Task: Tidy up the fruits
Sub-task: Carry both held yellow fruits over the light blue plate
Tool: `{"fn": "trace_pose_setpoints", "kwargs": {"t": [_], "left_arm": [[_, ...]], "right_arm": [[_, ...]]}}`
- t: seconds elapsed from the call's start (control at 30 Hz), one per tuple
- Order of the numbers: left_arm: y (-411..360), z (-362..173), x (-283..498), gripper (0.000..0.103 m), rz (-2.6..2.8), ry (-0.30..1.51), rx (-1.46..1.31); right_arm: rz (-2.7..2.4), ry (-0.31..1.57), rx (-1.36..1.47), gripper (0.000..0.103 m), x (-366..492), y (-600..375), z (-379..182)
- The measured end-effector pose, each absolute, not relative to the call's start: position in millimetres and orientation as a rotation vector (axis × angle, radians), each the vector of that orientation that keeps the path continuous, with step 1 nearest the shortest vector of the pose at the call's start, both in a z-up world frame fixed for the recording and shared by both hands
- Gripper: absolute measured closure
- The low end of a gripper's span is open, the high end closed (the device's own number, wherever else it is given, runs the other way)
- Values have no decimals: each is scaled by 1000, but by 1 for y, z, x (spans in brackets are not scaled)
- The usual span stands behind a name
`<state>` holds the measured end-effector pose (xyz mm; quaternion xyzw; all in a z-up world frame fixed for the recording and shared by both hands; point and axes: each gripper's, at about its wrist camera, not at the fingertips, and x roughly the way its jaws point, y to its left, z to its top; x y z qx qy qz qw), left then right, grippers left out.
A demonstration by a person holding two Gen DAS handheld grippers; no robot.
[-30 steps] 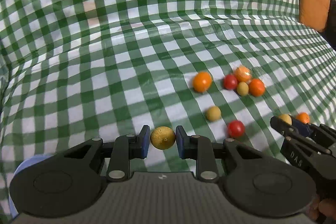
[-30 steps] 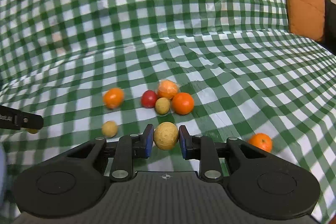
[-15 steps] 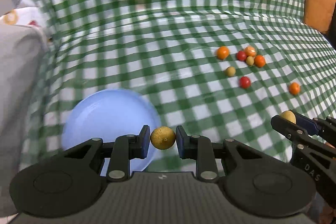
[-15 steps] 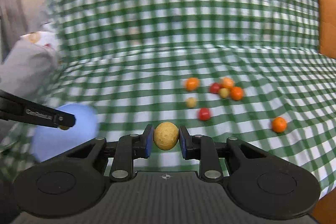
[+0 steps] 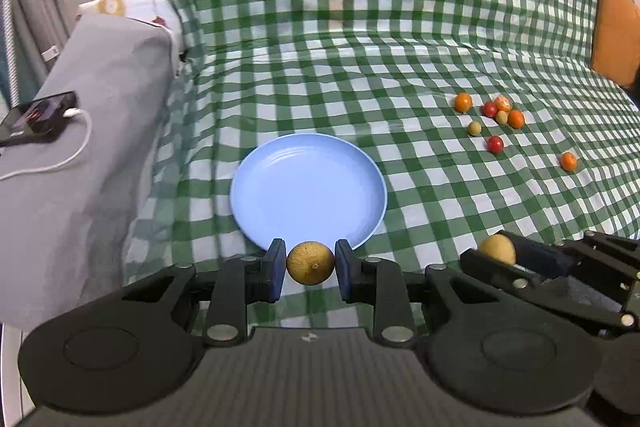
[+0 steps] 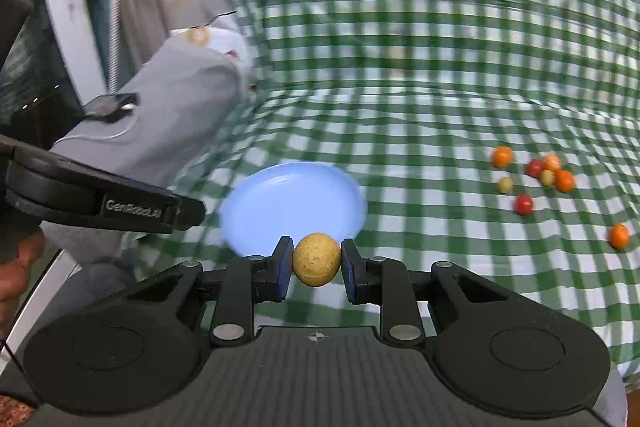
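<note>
My left gripper (image 5: 310,269) is shut on a small yellow fruit (image 5: 310,263), held just past the near rim of the empty light blue plate (image 5: 308,191). My right gripper (image 6: 316,265) is shut on a tan-yellow round fruit (image 6: 316,259); in the left wrist view that right gripper (image 5: 496,251) sits low at the right, to the right of the plate. The plate (image 6: 292,203) shows beyond the right gripper's fingers. Several small orange, red and yellow fruits (image 5: 496,115) lie clustered on the green checked cloth at the far right, with the same cluster (image 6: 540,175) in the right wrist view.
A lone orange fruit (image 5: 568,161) lies right of the cluster. A grey covered armrest (image 5: 100,131) rises to the left, with a phone on a white cable (image 5: 40,117) on it. An orange cushion (image 5: 616,27) stands at the far right. A person's hand (image 6: 16,267) shows at the left edge.
Both grippers have pulled back, up and to the left, each keeping its fruit. The fruit cluster has shrunk away to the right, and the blue plate and grey armrest have come into view.
</note>
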<state>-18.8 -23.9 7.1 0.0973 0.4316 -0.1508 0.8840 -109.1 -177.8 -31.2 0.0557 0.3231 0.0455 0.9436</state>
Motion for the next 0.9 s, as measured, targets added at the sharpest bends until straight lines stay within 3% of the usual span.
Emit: {"fn": "trace_pose_setpoints", "kwargs": {"t": [0.43,0.9], "left_arm": [[-2,10,-24,74,-304,895,163],[-18,-16,38,74,-275,946,196]], "right_arm": [[140,677,85,76,-114,-143,-32],[83,701,84,76,-67,-162,-54]]}}
